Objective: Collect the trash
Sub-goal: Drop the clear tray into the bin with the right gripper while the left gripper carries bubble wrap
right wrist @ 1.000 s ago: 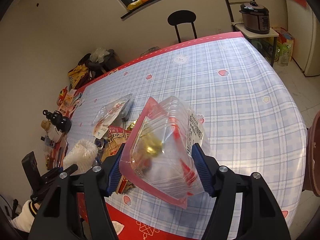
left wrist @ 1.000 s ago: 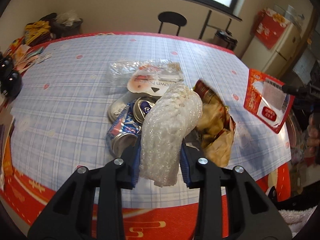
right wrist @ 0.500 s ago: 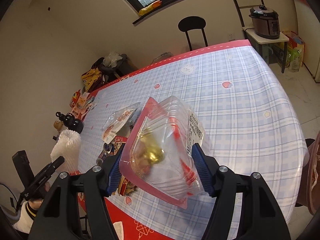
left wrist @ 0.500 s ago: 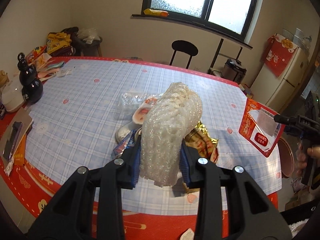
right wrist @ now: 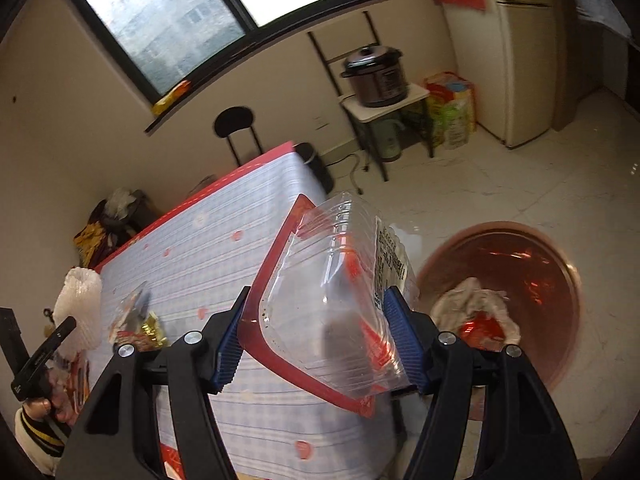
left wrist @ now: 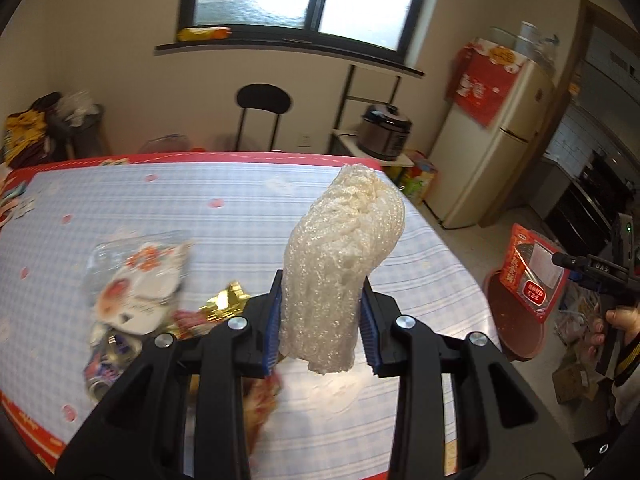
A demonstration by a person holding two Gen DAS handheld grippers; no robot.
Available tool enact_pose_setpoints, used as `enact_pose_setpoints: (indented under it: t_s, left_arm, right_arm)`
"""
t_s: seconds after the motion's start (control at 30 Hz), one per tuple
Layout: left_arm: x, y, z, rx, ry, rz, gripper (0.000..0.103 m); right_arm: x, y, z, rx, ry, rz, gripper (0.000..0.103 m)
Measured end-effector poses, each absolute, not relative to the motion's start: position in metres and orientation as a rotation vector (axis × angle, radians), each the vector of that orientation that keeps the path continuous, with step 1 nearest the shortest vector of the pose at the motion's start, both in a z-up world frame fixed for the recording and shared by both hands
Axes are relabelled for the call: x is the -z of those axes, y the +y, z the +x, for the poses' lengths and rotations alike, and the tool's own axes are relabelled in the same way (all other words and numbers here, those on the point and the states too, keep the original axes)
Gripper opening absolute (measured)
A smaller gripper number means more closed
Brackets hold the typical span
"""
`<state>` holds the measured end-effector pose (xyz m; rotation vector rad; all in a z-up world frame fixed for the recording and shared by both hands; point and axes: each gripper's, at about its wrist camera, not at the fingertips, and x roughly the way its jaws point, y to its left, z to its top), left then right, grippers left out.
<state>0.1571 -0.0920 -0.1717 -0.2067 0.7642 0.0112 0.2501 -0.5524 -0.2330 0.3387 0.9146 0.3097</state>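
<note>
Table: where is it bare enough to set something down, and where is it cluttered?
The table is bare across its far half, up to the red border by the chair, and along the right edge toward the fridge. Wrappers and crushed cans crowd the near left, beside the left gripper.

both wrist views look steeply down from close; share table [left wrist: 240, 208] [right wrist: 224, 248], window.

foam net sleeve [left wrist: 340, 268]: white, rough mesh | tray [right wrist: 340, 304]: clear glossy plastic, red rim | tablecloth [left wrist: 240, 208]: smooth, slight sheen
</note>
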Motion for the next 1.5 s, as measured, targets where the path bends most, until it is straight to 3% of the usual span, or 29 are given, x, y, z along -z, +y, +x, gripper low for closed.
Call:
enact_pose_setpoints:
  t_s: [0.37, 0.43, 0.67, 0.83, 1.1, 1.5]
  left_arm:
    - [0.186, -0.161, 0.202, 0.116, 0.808, -0.152, 0.036]
    - [0.187, -0.166, 0.204, 0.125, 0.809, -0.145, 0.035]
    - [0.186, -0.189, 0.209, 0.19, 0.808, -0.12, 0.035]
    - [0.189, -0.229, 0.219, 0.289, 0.817, -0.087, 0.035]
    - [0.2, -0.309, 0.236, 0.475, 0.827, -0.038, 0.036]
    - [0.261, -0.446, 0.274, 0.674, 0.948, 0.041, 0.036]
  right_arm:
    - [0.266, -0.647, 0.258, -0.065, 0.937, 0.329, 0.071]
    - [0.261, -0.649, 0.255, -0.048, 0.925, 0.337, 0.08]
    - [0.244, -0.658, 0.23, -0.025, 0.882, 0.338, 0.087]
    - [0.23, -0.665, 0.204, -0.007, 0.847, 0.344, 0.098]
    - [0.23, -0.683, 0.163, 0.015, 0.864, 0.372, 0.098]
    - [0.245, -0.717, 0.093, 0.128, 0.875, 0.454, 0.098]
